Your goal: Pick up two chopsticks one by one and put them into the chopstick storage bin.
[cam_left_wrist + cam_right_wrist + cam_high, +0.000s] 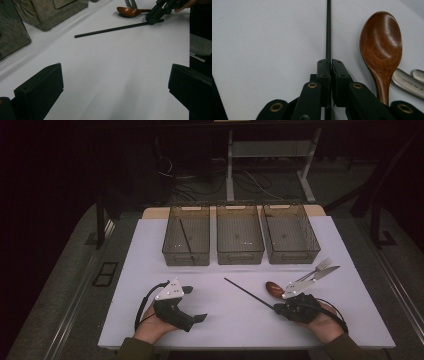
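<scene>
A thin black chopstick (248, 293) lies slanted on the white board (150, 250), and my right gripper (276, 308) is shut on its near end. In the right gripper view the jaws pinch the chopstick (328, 30), which runs straight away from the gripper (329, 62). A brown wooden spoon (382, 47) lies just to its right, bowl up. My left gripper (197, 303) rests low over the board's front left, open and holding nothing (115, 72). The left gripper view shows the chopstick (112, 29), the spoon (128, 11) and the right gripper (153, 21) farther off.
Three clear bins (240, 240) stand in a row at the back of the board; the left bin (172, 237) holds another black chopstick (186, 240). A metal fork (320, 266) and knife (322, 273) lie right of the spoon (274, 289). Bare board lies between the grippers.
</scene>
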Demonstrator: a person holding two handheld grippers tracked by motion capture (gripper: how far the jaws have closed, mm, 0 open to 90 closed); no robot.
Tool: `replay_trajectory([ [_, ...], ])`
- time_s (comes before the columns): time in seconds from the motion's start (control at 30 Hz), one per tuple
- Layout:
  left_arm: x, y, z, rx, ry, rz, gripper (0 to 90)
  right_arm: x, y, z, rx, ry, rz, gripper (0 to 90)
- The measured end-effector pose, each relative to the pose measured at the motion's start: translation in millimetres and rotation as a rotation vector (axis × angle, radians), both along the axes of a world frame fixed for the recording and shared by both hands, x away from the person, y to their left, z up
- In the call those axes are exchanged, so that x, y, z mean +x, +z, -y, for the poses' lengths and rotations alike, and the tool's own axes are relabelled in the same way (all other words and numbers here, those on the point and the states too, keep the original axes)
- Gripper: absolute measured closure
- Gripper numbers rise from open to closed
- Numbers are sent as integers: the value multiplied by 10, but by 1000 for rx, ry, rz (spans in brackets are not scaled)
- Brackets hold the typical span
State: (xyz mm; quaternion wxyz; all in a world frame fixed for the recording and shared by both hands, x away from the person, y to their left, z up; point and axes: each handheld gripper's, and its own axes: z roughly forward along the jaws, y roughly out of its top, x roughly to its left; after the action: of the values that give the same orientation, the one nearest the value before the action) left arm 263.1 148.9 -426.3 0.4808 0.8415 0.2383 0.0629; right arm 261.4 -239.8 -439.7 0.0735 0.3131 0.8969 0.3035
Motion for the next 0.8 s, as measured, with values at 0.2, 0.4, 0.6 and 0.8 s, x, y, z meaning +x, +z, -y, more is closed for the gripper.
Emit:
replay_trajectory([
  [0.2,0,1,0,1,-1,1,0,17,44,35,36,-9,-9,857],
  [0.4,-1,2,-1,-5,3,0,0,19,155,108,107,-22,3,858],
  [0.6,1,4,-3,0,1,3,0,15,219,162,163,-37,10,858],
  [0.8,4,7,-10,4,-2,5,0,10,286,209,210,-50,23,858],
])
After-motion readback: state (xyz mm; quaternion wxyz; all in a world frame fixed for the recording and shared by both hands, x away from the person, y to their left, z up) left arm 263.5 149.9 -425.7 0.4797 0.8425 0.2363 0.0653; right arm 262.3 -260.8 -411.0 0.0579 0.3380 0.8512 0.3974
